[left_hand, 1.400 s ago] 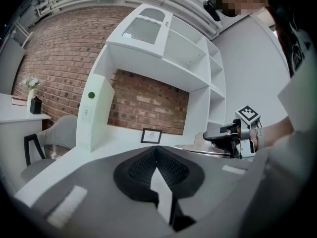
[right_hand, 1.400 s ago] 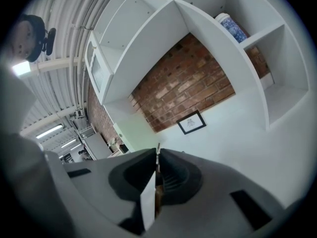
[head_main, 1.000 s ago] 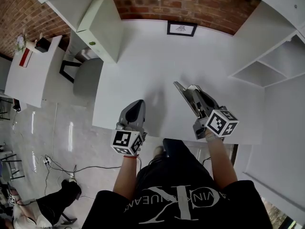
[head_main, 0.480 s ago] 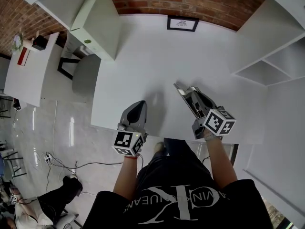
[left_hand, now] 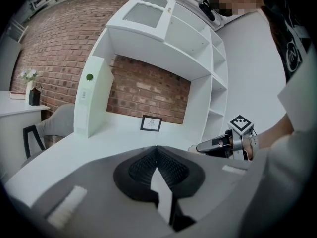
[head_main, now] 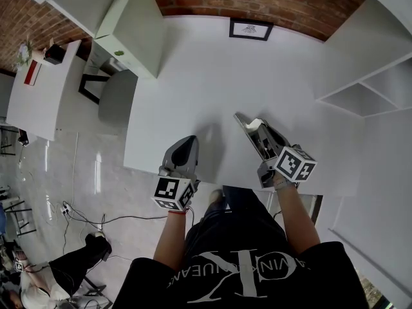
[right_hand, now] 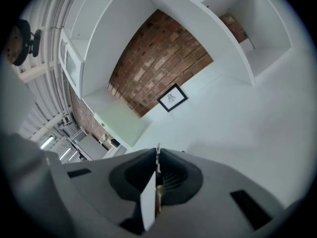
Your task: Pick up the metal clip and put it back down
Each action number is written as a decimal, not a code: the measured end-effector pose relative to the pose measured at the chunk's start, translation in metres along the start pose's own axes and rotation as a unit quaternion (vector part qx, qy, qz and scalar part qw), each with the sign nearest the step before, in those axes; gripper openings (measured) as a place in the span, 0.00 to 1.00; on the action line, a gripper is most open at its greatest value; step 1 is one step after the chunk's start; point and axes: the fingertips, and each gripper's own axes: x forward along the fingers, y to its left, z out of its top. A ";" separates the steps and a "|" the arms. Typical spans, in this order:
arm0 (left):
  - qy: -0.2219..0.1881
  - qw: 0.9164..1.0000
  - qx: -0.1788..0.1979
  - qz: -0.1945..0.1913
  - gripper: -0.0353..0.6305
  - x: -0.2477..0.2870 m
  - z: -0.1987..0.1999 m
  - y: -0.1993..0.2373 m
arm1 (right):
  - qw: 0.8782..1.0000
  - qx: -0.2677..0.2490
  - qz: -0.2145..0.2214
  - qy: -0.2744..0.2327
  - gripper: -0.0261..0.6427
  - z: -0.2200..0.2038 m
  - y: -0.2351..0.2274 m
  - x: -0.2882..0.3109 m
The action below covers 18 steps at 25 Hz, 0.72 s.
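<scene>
Right gripper (head_main: 250, 127): fingers pinched on the metal clip (right_hand: 157, 151). Only its thin edge shows between them, held over the white bench (head_main: 212, 76). Left gripper (head_main: 186, 145): fingers pressed together, nothing between, at the bench's near edge.

The right gripper (right_hand: 157, 158) fills the bottom of the view, and its two grey jaws are pressed together on the metal clip (right_hand: 158, 151). The clip shows only as a thin bright edge that sticks up a little past the jaw tips. Beyond the jaws lies a bare white desk (right_hand: 237, 128). At its far edge a small framed picture (right_hand: 172, 97) leans against a brick wall (right_hand: 158, 58). A pale box (right_hand: 121, 120) stands on the desk to the left of the picture. White shelves (right_hand: 257, 29) rise at the upper right.
</scene>
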 end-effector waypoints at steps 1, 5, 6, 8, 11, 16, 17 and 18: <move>0.000 1.000 0.000 0.000 0.07 0.000 0.000 0.000 | 1.000 0.001 0.001 0.000 0.09 -0.001 0.000 0.001; -0.001 1.000 0.000 -0.001 0.07 0.000 0.000 0.001 | 1.000 0.006 0.001 0.001 0.09 -0.005 -0.001 0.002; -0.001 1.000 0.000 -0.001 0.07 -0.001 0.001 0.001 | 1.000 0.008 0.000 0.000 0.09 -0.005 -0.001 0.002; -0.001 1.000 -0.001 -0.002 0.07 -0.002 0.001 0.001 | 1.000 0.009 0.000 -0.001 0.09 -0.006 0.000 0.001; -0.005 1.000 -0.001 -0.002 0.07 -0.002 0.002 0.000 | 1.000 0.012 0.000 -0.001 0.09 -0.007 0.000 0.001; -0.005 1.000 -0.002 -0.002 0.07 -0.003 0.003 -0.001 | 1.000 0.020 -0.002 0.002 0.09 -0.010 -0.002 0.000; -0.005 1.000 -0.002 -0.002 0.07 -0.003 0.003 -0.001 | 1.000 0.022 -0.003 0.003 0.09 -0.011 -0.003 0.000; -0.006 1.000 -0.002 -0.003 0.07 -0.004 0.003 -0.001 | 1.000 0.024 -0.005 0.004 0.09 -0.012 -0.003 -0.001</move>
